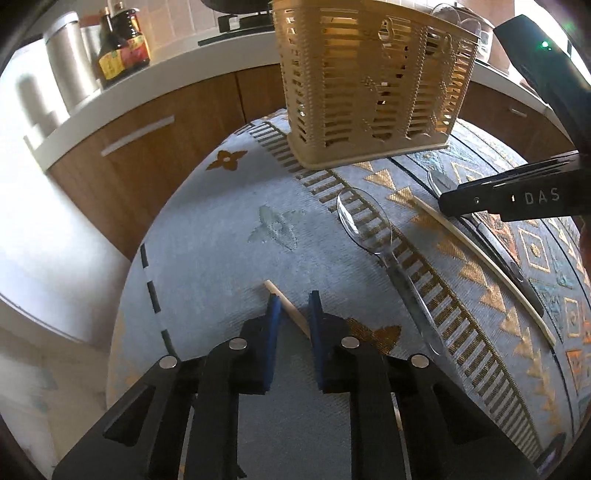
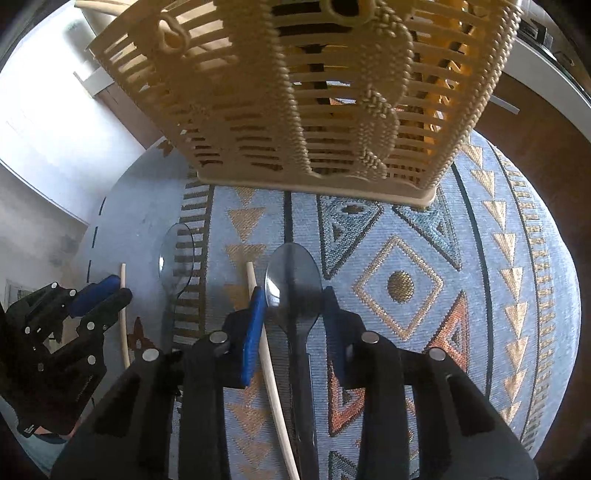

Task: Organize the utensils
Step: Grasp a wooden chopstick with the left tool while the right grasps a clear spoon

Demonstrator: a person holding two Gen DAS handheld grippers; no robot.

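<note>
A beige slotted utensil basket stands at the far side of the patterned cloth; it fills the top of the right wrist view. My left gripper is open, its blue pads astride the tip of a wooden chopstick lying on the cloth. A clear plastic spoon lies to its right. My right gripper is open around the bowl of a dark smoky spoon flat on the cloth. A second chopstick lies just left of that spoon.
The patterned blue cloth covers the round table. Beyond it are wooden cabinets under a white counter holding a steel canister and sauce bottles. Clear utensils stick out of the basket's right end.
</note>
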